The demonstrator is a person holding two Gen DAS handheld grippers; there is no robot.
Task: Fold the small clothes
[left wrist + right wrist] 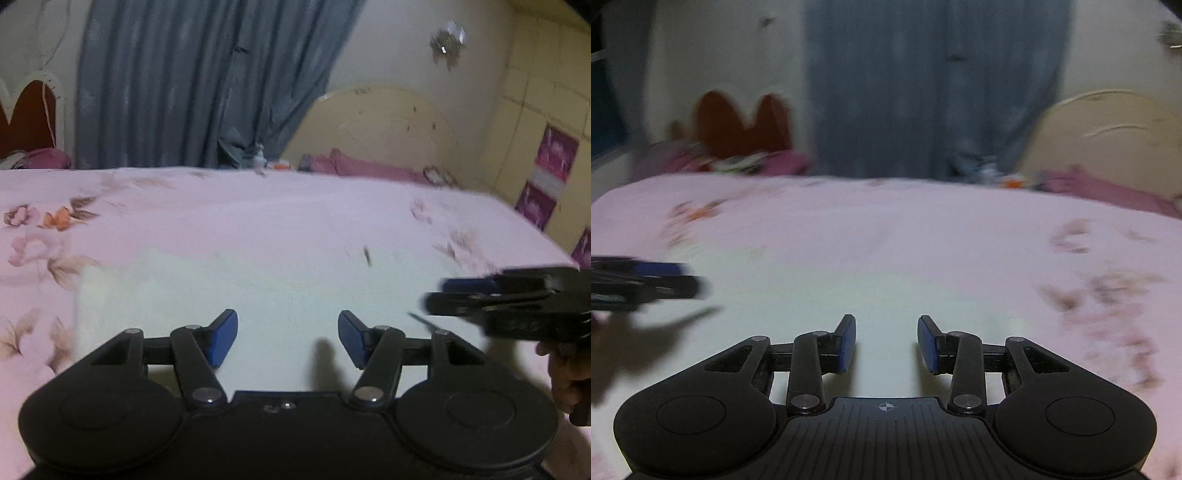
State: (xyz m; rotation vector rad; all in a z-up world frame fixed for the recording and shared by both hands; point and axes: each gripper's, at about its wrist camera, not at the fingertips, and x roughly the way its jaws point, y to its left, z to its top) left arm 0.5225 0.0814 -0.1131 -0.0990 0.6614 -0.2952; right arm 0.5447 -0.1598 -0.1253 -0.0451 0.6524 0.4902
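Left gripper and right gripper: jaws apart, nothing between them, both above the white cloth. Cloth lies flat on the bed, by its near edge. Likely light, limp, thin; best pinched at near corners. No containers visible.

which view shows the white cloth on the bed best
The left wrist view: the white cloth shows its left edge and far corner against the pink floral bedsheet, fairly sharp. The right wrist view shows the same cloth blurred, its edges fading into the sheet.
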